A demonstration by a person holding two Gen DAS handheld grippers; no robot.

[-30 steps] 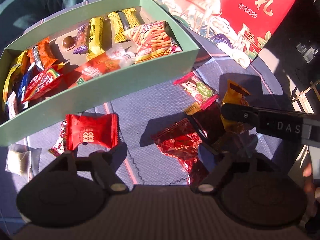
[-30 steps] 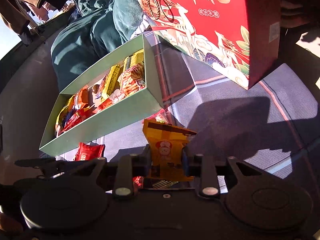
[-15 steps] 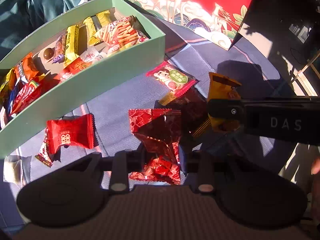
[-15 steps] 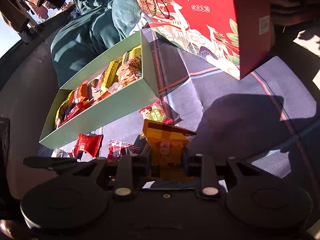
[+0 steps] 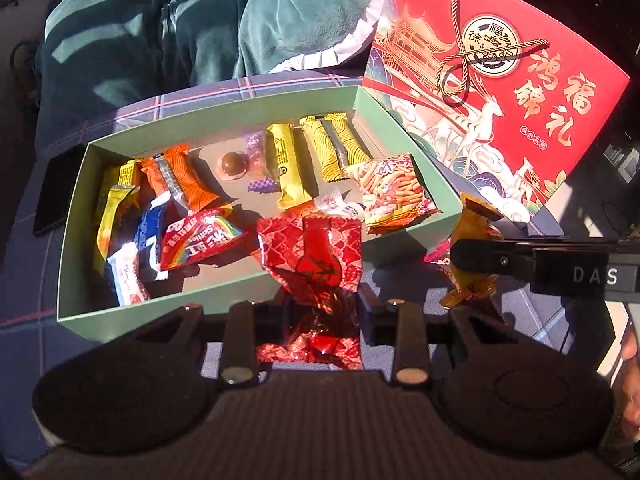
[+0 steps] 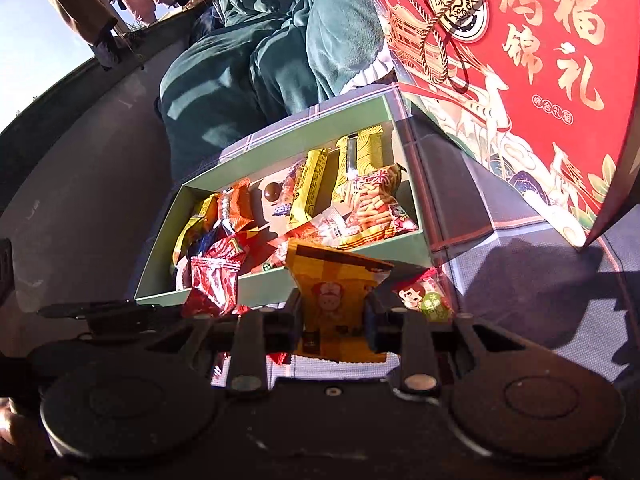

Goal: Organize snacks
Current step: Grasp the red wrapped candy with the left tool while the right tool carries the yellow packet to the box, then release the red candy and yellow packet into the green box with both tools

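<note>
My left gripper [image 5: 322, 306] is shut on a shiny red foil snack packet [image 5: 316, 256] and holds it raised at the near wall of the pale green box [image 5: 120, 316]. The box holds several wrapped snacks. My right gripper [image 6: 332, 316] is shut on a yellow snack packet [image 6: 336, 292], lifted in front of the box's near wall [image 6: 404, 248]. That gripper and its yellow packet [image 5: 476, 232] show at the right of the left wrist view. The red packet [image 6: 212, 284] shows at the left of the right wrist view.
A large red gift box [image 5: 500, 112] stands behind and right of the green box. A pink-and-green candy [image 6: 428, 298] lies on the blue checked cloth [image 6: 540, 280] near the box's corner. A person in dark green clothes [image 5: 180, 32] sits behind.
My left gripper closed on the red foil packet, lifted it off the cloth and moved it to the green box. My right gripper rose and moved toward the box with the yellow packet.
</note>
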